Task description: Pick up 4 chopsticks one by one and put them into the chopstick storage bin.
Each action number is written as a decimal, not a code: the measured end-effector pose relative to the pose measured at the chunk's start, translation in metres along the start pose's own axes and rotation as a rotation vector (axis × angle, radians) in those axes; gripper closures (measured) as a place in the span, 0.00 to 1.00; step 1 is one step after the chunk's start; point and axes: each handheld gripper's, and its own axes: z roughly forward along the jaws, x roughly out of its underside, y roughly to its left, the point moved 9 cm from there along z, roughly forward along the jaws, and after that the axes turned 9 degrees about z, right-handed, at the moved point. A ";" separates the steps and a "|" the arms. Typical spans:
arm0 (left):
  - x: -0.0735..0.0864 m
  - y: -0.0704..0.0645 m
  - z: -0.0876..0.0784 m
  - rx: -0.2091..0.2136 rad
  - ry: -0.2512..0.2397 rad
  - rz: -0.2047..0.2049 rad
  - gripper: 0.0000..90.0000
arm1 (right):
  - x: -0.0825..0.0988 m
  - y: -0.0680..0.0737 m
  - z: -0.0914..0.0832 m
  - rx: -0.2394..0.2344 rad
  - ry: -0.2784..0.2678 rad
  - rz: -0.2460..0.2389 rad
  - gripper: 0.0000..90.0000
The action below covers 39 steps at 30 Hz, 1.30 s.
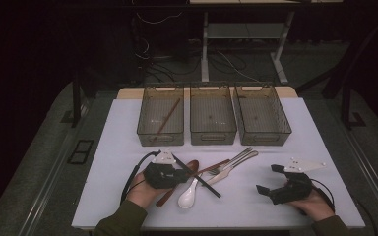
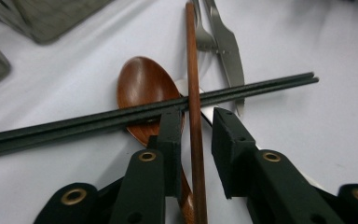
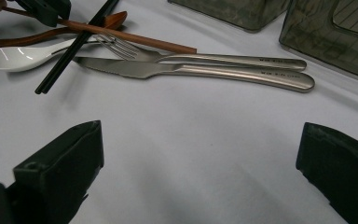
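A pile of cutlery lies mid-table: a wooden spoon [image 2: 142, 84], a white spoon [image 1: 187, 196], a pair of black chopsticks [image 2: 261, 88] laid across them, a brown chopstick [image 2: 193, 60], a steel fork [image 3: 214, 59] and a knife [image 3: 191, 70]. My left gripper [image 2: 196, 121] is low over the pile. Its jaws straddle the brown chopstick with a narrow gap on each side, so the pads are not pressing on it. In the high view the left gripper [image 1: 187, 173] sits at the pile's left end. My right gripper [image 1: 268, 178] rests open at the right with nothing between its fingers.
Three clear plastic bins stand in a row at the back of the white table [image 1: 123, 147]. The left bin [image 1: 142, 118] holds one brown chopstick [image 1: 170, 115]. The middle bin [image 1: 212, 135] and right bin [image 1: 283, 118] look empty. Bare tabletop lies between the two grippers.
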 end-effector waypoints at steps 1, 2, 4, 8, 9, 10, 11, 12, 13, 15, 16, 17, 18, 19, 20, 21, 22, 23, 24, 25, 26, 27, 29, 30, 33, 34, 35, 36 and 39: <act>0.001 0.000 0.001 0.001 0.008 0.004 0.81 | 0.000 0.000 0.000 0.000 0.000 -0.001 0.01; 0.001 0.000 0.002 -0.003 0.014 0.009 0.82 | 0.000 0.000 0.000 0.001 0.001 -0.002 0.01; 0.002 -0.001 0.003 -0.007 0.029 0.016 0.82 | 0.000 0.000 0.000 0.002 0.002 -0.004 0.01; 0.004 -0.001 0.005 -0.008 0.048 0.023 0.85 | 0.001 0.000 0.000 0.003 0.003 -0.005 0.01; 0.004 -0.001 0.005 -0.007 0.050 0.022 0.85 | 0.001 0.000 0.000 0.003 0.003 -0.005 0.01; 0.004 -0.001 0.005 -0.005 0.051 0.023 0.86 | 0.001 0.000 0.000 0.003 0.003 -0.005 0.01; 0.005 -0.002 0.005 -0.004 0.052 0.022 0.86 | 0.001 0.000 0.000 0.003 0.003 -0.006 0.01; 0.005 -0.002 0.005 -0.003 0.055 0.023 0.88 | 0.001 0.000 0.001 0.002 0.004 -0.005 0.01; 0.005 -0.002 0.005 -0.001 0.056 0.024 0.88 | 0.001 0.000 0.001 0.001 0.006 -0.003 0.01; 0.006 -0.002 0.005 -0.002 0.067 0.034 0.90 | 0.001 0.001 0.001 -0.001 0.009 -0.006 0.01; 0.006 -0.001 0.005 -0.003 0.069 0.036 0.91 | 0.001 0.001 0.001 -0.001 0.011 -0.006 0.01; 0.006 -0.001 0.005 -0.004 0.071 0.036 0.92 | 0.001 0.001 0.001 -0.001 0.010 -0.007 0.01; 0.006 -0.001 0.005 -0.005 0.071 0.037 0.92 | 0.001 0.001 0.001 -0.001 0.010 -0.006 0.01; 0.006 -0.001 0.005 -0.007 0.072 0.034 0.92 | 0.001 0.001 0.001 -0.001 0.009 -0.007 0.01; 0.005 -0.001 0.005 -0.009 0.072 0.033 0.92 | 0.001 0.001 0.001 -0.002 0.009 -0.007 0.01; 0.005 -0.001 0.005 -0.008 0.073 0.035 0.92 | 0.001 0.001 0.001 -0.002 0.010 -0.007 0.01; 0.005 -0.001 0.004 -0.009 0.074 0.039 0.92 | 0.001 0.001 0.001 -0.002 0.010 -0.007 0.01; 0.004 -0.001 0.004 -0.013 0.072 0.033 0.93 | 0.001 0.001 0.001 -0.003 0.009 -0.008 0.01; 0.004 -0.001 0.004 -0.015 0.074 0.036 0.93 | 0.001 0.001 0.001 -0.002 0.009 -0.008 0.01; 0.004 -0.001 0.004 -0.017 0.071 0.033 0.93 | 0.001 0.001 0.001 -0.003 0.008 -0.008 0.01; 0.003 -0.001 0.003 -0.018 0.069 0.033 0.93 | 0.001 0.001 0.001 -0.003 0.008 -0.008 0.01; 0.003 -0.001 0.003 -0.021 0.070 0.037 0.93 | 0.001 0.001 0.001 -0.003 0.008 -0.009 0.01; 0.002 -0.001 0.003 -0.022 0.071 0.033 0.93 | 0.001 0.001 0.001 -0.003 0.007 -0.007 0.01; 0.002 -0.001 0.002 -0.024 0.070 0.034 0.93 | 0.001 0.001 0.001 -0.004 0.008 -0.007 0.01; 0.001 -0.001 0.000 -0.027 0.064 0.039 0.93 | 0.001 0.001 0.001 -0.004 0.007 -0.008 0.01; 0.000 -0.001 -0.001 -0.029 0.061 0.043 0.93 | 0.001 0.001 0.001 -0.004 0.006 -0.009 0.01; -0.001 -0.001 -0.002 -0.029 0.054 0.036 0.93 | 0.001 0.001 0.000 -0.004 0.006 -0.009 0.01; -0.001 -0.001 -0.003 -0.025 0.049 0.035 0.93 | 0.000 0.001 0.000 -0.004 0.005 -0.008 0.01; -0.004 0.000 -0.007 -0.027 0.032 0.033 0.93 | 0.000 0.001 -0.001 -0.004 0.001 -0.004 0.01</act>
